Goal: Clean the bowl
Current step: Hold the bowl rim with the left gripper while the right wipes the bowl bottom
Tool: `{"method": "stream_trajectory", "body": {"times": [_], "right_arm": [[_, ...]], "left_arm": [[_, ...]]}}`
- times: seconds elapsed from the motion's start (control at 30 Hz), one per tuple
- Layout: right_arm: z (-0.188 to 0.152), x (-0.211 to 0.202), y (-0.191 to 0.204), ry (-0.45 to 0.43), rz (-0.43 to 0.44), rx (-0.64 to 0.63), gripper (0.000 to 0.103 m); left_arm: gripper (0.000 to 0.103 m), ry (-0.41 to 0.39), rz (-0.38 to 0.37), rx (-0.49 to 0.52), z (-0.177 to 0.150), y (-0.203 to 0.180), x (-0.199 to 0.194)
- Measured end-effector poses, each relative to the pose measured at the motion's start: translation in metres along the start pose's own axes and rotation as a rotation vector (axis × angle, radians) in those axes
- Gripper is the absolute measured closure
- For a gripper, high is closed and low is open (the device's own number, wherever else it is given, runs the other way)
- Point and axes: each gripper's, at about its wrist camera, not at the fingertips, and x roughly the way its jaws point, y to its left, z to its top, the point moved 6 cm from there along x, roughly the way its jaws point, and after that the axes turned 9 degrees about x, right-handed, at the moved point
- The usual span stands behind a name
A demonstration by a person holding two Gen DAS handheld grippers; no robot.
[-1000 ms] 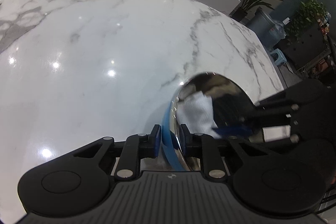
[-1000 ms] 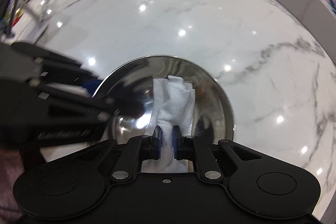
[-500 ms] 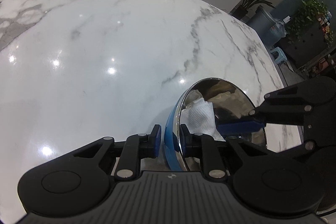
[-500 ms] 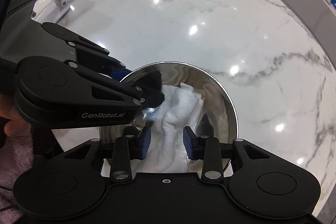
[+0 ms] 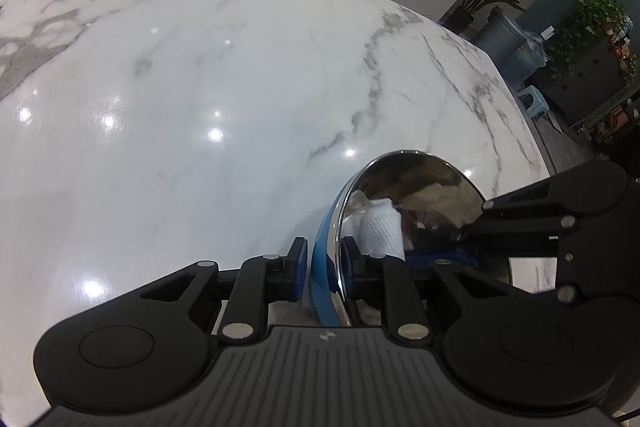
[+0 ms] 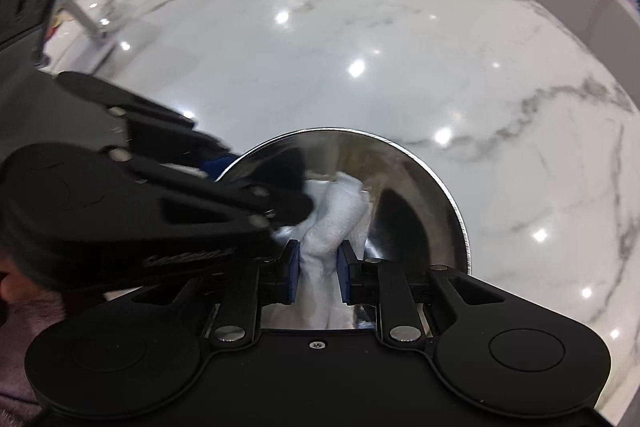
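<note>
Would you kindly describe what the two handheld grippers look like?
Both are matte black plastic. The left gripper has a ribbed body, two round discs, silver rivets on its linkage bars and blue pads on its fingers. The right gripper is the same build with a smooth body. Blurred white lettering marks the left gripper's side in the right view.

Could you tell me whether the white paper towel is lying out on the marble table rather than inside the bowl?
No, the paper towel sits inside the steel bowl, between the right claw's closing jaws.
</note>
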Motion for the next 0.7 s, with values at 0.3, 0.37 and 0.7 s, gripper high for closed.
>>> {"method": "stream_trajectory", "body": {"times": [0.3, 0.37, 0.7], "right_arm": [[-0.0003, 0.0018, -0.0073, -0.002, -0.100, -0.047, 0.089], [0.0019, 0.0031, -0.0079, -0.031, -0.122, -0.042, 0.089], [0.0005, 0.0040, -0.0016, -0.069, -0.047, -0.040, 0.088]], "left_arm": [[0.090, 0.005, 0.003, 0.016, -0.0004, 0.0024, 0.0016], [0.090, 0.005, 0.005, 0.020, -0.0005, 0.0024, 0.0016], [0.090, 0.000, 0.011, 0.020, -0.0031, 0.0047, -0.0006]]}}
